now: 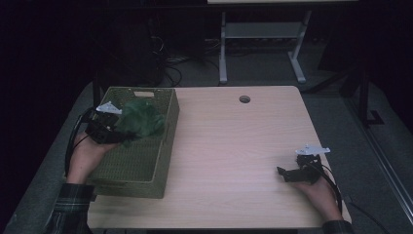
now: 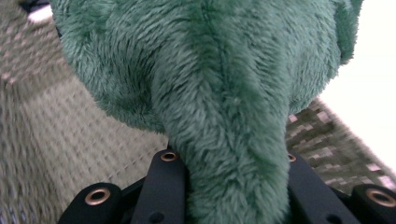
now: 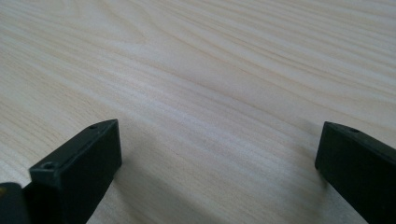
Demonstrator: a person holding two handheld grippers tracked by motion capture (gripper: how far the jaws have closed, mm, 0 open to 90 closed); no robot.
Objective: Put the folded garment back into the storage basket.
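Note:
A green plush toy (image 1: 141,119) hangs over the olive woven basket (image 1: 146,161) at the table's left, and my left gripper (image 1: 119,135) is shut on it. In the left gripper view the plush toy (image 2: 224,93) bulges out from between the two black jaws, with the basket's weave (image 2: 60,140) behind it. My right gripper (image 1: 286,174) rests low over the table's front right, held by a hand. In the right gripper view its jaws stand wide apart over bare wood (image 3: 210,93), and the gripper (image 3: 219,154) is open with nothing between them.
The light wooden table (image 1: 234,146) has a round cable hole (image 1: 244,99) near its far edge. A white desk frame (image 1: 263,39) and cables stand on the dark floor behind. The basket takes up the table's left side.

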